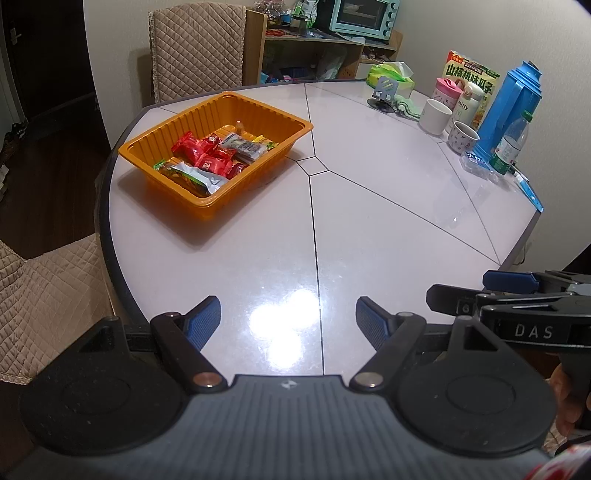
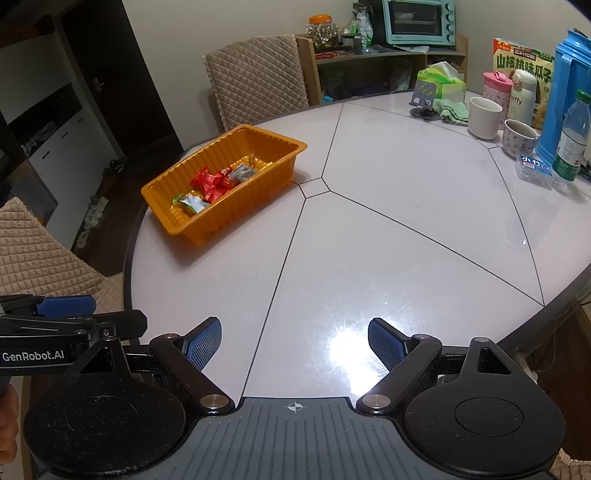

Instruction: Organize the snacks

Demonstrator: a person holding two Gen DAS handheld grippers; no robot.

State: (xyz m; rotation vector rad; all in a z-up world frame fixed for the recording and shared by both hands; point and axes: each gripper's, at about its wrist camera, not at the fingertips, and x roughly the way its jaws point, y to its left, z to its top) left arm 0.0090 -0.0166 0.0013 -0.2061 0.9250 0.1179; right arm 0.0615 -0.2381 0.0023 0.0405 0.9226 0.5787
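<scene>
An orange plastic tray (image 1: 207, 201) (image 2: 255, 192) sits on the left part of the round white table (image 1: 369, 221) (image 2: 388, 258). Inside it lie several wrapped snacks: red packets (image 1: 207, 151) (image 2: 208, 182), a silver-green packet (image 1: 195, 177) (image 2: 190, 205) and a pale striped one (image 1: 243, 146). My left gripper (image 1: 288, 319) hovers open above the table's near edge, nothing between its blue pads. My right gripper (image 2: 295, 339) is also open and empty, beside the left one, whose fingers (image 2: 66, 304) show at the left edge of its view.
Along the table's far right stand a blue thermos jug (image 1: 509, 107), a water bottle (image 1: 511, 144), cups (image 1: 437, 116), a seed bag (image 1: 472, 75), a tissue pack (image 1: 391, 75) and a small box (image 1: 476, 162). Quilted chairs (image 1: 195, 48) flank the table; a shelf with a toaster oven (image 1: 364, 16) stands behind.
</scene>
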